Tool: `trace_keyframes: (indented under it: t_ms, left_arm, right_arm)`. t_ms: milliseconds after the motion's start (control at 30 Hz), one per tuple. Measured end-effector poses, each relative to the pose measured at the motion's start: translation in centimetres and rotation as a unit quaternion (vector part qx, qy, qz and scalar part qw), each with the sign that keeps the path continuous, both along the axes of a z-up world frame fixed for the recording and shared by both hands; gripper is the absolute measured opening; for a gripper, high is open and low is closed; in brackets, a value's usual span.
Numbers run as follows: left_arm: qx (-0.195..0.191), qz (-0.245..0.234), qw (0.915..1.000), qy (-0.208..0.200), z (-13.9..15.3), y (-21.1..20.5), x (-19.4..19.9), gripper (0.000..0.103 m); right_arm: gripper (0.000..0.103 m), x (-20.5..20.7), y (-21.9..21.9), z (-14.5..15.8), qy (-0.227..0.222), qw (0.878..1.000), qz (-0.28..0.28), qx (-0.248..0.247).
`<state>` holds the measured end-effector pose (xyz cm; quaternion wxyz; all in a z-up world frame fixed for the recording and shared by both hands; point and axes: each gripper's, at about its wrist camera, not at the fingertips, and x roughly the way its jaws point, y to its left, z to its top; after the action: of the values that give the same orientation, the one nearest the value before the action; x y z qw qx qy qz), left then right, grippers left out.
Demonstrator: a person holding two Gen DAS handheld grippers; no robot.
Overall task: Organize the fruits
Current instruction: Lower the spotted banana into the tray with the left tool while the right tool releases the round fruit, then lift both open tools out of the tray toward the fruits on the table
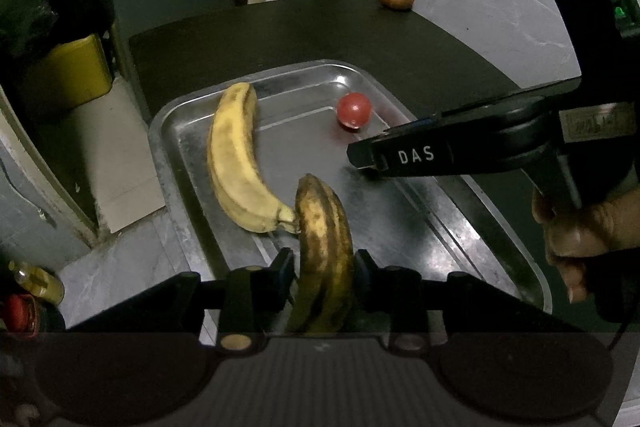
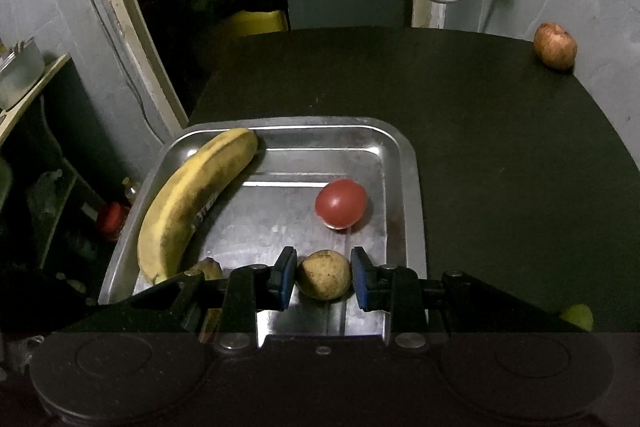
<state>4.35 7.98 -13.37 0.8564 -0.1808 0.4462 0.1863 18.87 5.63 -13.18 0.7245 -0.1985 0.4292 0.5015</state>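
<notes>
Your left claw [image 1: 324,267] grips a brown-spotted banana [image 1: 325,247] between its pads, the fruit's far tip over the metal tray [image 1: 176,131] and touching the stem end of a yellow banana [image 1: 234,159] that lies in the tray along its left side. Your right claw [image 2: 324,277] is clamped on a small round yellowish fruit [image 2: 324,275], held low over the near part of the tray; in the left wrist view that claw comes in from the right with your hand [image 1: 580,239] on its handle, its tip over the tray just in front of a red tomato [image 1: 353,110]. The tomato sits in the tray toward its far right corner, apart from both bananas. The tray rests on the dark counter [image 2: 500,167]. A brownish apple [image 2: 555,45] sits alone on the counter at its far right edge, well apart from the tray. A greenish fruit [image 2: 578,315] peeks out beside the right claw's frame.
</notes>
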Motion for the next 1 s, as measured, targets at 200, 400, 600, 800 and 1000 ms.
trace_keyframes:
  t_ms: [200,400,600,800,1000]
  left_arm:
    - [0.001,0.001,1.0,0.0,0.0,0.0,0.1,0.037]
    - [0.001,0.003,1.0,0.001,0.1,0.0,0.0,0.042]
    - [0.002,0.006,1.0,-0.003,0.3,0.0,-0.1,0.055]
    - [0.005,0.003,0.9999,-0.011,1.1,-0.2,0.0,0.065]
    - [0.009,-0.002,0.9998,-0.017,1.7,-0.5,0.0,0.071]
  right_arm:
    - [0.032,0.1,0.1,-0.1,0.001,1.0,-0.001,0.001]
    - [0.035,0.2,0.1,0.0,0.007,1.0,-0.004,0.005]
    - [0.041,0.3,-0.4,0.5,0.009,1.0,-0.011,0.012]
    - [0.056,0.4,-1.0,2.2,0.008,0.999,-0.024,0.033]
    - [0.076,0.5,-2.1,4.1,0.002,0.998,-0.038,0.049]
